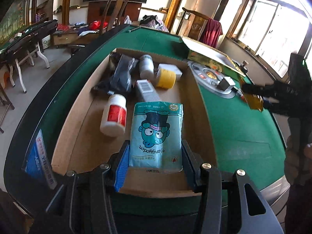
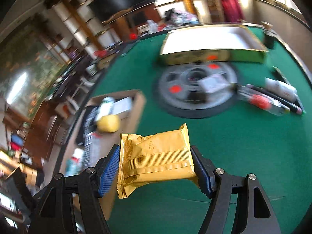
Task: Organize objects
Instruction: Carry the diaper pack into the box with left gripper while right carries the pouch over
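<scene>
My left gripper is shut on a teal tissue pack with a cartoon face, held over the near end of an open cardboard box. The box holds a white bottle with a red label, a yellow tape roll, a black pouch, another white bottle and a barcoded carton. My right gripper is shut on a gold foil packet above the green table, right of the box. It also shows in the left wrist view.
A round metal hub sits in the table's middle with a small box on it. A gold tray box lies behind it. Pens and a bottle lie at the right. A blue booklet lies left of the cardboard box.
</scene>
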{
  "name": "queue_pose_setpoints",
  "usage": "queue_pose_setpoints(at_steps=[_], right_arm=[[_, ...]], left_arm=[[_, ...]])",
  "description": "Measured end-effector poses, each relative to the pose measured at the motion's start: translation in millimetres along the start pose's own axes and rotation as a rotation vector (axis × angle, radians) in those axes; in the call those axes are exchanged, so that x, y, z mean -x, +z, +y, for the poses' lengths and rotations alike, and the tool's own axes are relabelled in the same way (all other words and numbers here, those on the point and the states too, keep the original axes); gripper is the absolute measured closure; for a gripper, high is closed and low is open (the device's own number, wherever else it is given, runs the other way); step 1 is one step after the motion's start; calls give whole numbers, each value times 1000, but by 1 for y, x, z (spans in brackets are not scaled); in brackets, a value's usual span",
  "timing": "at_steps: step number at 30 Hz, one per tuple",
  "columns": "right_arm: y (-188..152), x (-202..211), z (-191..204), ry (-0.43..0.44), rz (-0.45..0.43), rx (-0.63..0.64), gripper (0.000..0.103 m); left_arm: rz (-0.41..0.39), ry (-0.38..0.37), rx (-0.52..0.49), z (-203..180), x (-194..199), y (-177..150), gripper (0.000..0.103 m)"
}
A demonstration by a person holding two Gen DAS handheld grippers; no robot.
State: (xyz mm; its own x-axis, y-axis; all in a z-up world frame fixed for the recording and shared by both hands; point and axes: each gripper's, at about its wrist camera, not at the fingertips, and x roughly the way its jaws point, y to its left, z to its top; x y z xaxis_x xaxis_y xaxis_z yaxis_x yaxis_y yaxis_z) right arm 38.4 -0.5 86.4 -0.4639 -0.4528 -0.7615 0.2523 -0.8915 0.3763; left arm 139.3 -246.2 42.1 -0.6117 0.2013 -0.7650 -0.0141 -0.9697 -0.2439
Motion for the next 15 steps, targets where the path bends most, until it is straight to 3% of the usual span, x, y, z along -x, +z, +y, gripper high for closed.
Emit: queue_pose_setpoints(at_steps=[8,15], right_arm=[[-3,-43,69,47,77,136,28],[-1,-80,105,11,138,233,28]], left_arm=[[46,29,12,14,-15,-2,54],[71,66,-1,20,-29,3,54]])
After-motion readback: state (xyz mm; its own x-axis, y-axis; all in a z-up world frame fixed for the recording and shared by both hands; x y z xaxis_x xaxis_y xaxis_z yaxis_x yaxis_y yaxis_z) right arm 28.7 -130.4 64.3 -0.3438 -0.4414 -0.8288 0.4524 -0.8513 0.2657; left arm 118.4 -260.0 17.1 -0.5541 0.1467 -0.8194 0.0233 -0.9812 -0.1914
